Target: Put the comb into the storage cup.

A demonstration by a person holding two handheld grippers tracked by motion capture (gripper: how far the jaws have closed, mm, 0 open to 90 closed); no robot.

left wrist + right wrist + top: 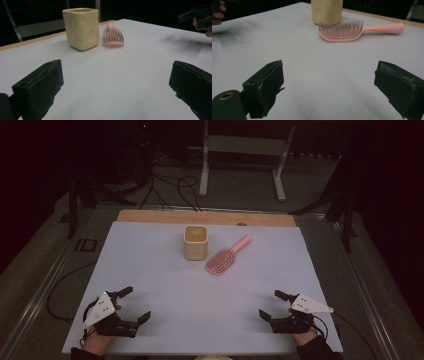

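Pale mat (150, 285), pink hairbrush (226, 256) (handle far-right, head near-left), both hand-held grippers wide, empty

The left gripper (116, 85) stood with its jaws wide apart over bare white counter (140, 50), nothing between them. Farther off, a cream cup (81, 28) stood upright with a pink brush (113, 37) just beside it. The right gripper (197, 16) showed at the upper right edge.
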